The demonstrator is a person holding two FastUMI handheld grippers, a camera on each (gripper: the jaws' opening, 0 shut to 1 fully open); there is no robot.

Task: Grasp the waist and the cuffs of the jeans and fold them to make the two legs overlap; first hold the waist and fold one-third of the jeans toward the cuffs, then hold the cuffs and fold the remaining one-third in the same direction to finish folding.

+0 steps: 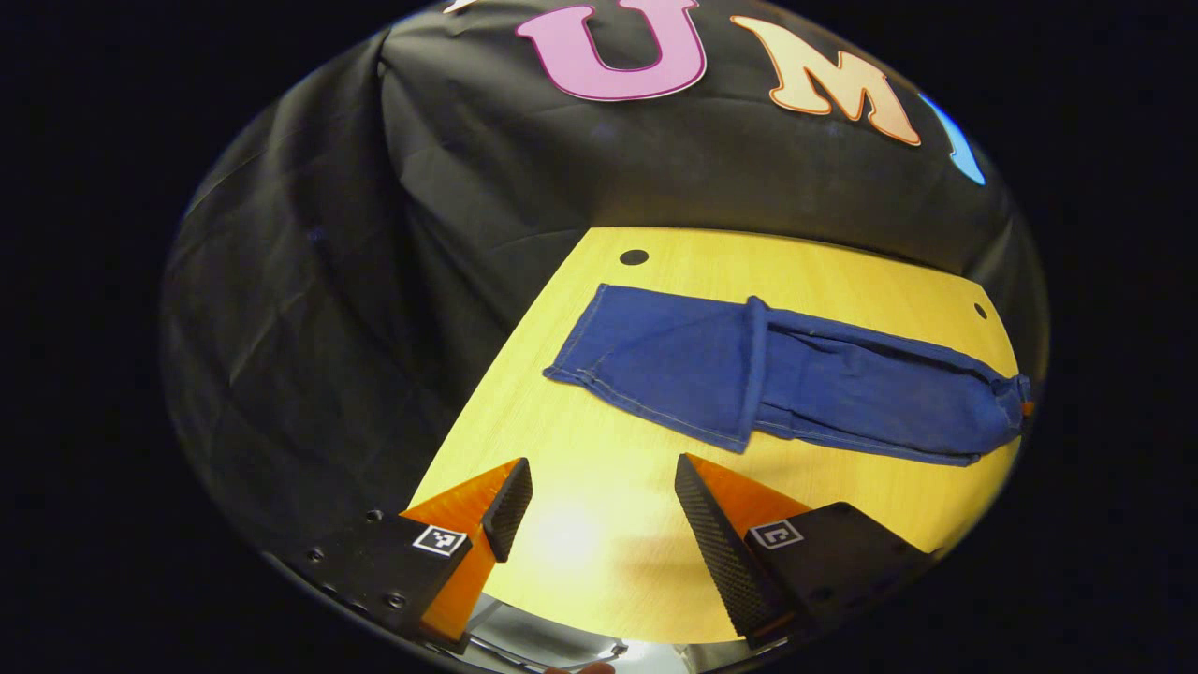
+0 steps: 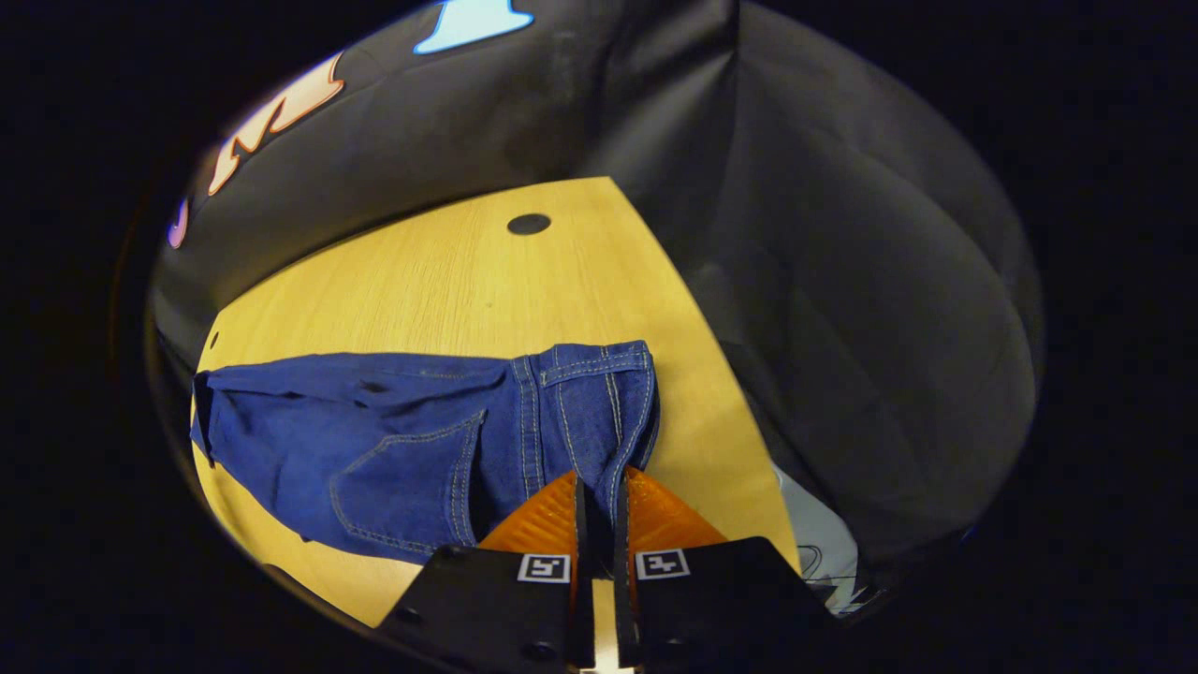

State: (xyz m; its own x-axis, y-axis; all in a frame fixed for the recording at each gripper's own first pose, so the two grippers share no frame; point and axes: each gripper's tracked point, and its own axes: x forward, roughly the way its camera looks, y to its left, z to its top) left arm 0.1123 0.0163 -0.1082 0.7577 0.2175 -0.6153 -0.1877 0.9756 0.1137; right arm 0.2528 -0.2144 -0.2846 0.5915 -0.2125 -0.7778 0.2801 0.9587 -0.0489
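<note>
Wooden table (image 1: 599, 562) (bare) — right gripper (image 2: 599, 501) pinches jeans (image 2: 393, 440).

left hand-held gripper (image 1: 599, 510): fingers spread wide, nothing between | right hand-held gripper (image 2: 599, 510): fingers nearly together

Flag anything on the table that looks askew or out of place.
Nothing damaged or spilled. The jeans lie lengthwise on the table, with a cuff hem flipped across the legs mid-length. The right gripper pinches the waist edge; the left gripper is open over bare wood.
</note>
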